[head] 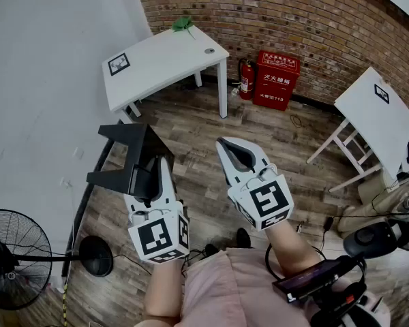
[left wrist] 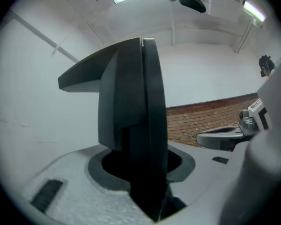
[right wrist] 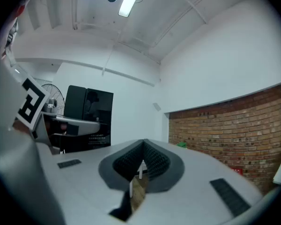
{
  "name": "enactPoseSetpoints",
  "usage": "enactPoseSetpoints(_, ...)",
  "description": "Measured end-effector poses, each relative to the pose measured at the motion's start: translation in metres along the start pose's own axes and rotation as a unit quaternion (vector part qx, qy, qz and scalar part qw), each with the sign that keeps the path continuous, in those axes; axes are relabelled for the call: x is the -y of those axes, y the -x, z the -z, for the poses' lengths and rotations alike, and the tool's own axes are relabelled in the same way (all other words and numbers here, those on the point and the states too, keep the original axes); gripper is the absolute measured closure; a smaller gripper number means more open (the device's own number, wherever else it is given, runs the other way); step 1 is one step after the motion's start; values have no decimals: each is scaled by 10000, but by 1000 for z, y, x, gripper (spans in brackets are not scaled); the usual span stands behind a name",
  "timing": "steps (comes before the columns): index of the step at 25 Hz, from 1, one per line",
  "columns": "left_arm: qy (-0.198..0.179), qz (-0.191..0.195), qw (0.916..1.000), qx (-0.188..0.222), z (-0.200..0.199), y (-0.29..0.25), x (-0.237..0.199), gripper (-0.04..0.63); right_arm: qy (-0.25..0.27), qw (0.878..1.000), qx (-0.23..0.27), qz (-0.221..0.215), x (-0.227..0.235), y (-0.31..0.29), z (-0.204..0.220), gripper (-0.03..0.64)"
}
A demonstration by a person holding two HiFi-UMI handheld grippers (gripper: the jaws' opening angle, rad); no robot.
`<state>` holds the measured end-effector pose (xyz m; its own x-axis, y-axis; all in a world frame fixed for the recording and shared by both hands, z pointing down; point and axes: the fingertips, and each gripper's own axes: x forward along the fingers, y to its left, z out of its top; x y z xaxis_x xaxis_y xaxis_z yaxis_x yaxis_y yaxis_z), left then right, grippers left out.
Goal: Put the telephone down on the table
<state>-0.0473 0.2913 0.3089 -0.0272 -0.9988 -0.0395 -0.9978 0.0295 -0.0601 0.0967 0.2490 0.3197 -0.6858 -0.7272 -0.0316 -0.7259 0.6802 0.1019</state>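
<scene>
Telephone (head: 126, 157) is up in the air on the left side, over the wood floor (head: 191, 131) and well apart from the white table (head: 157, 60), so it's not set down yet. The left gripper (head: 152, 182) has it: the jaws are partway open and clamped on the phone's black body, and the left gripper view is basically filled with it, standing upright between the jaws. There's some small white print on the phone in the right gripper view, too small to read. The table further back has a square black-and-white marker (head: 118, 64) stuck on it and a green thing (head: 183, 24) at the far corner. The right gripper (head: 238, 157) is just beside the left one, jaws fully together with nothing in them, only floor showing through the slit. Further right, against the brick wall (head: 313, 19), sits a red fire box (head: 276, 80) with white Chinese lettering; I can only make out "119" on the lower line. An extinguisher (head: 246, 78) stands just beside it.
</scene>
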Motion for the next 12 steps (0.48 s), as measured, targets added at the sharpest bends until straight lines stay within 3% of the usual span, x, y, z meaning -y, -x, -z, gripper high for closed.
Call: enactPoseSetpoints(12,-2,95,9999,-106,12,-3,-4,426,11,10000,-32,1,-6,-8,6,615)
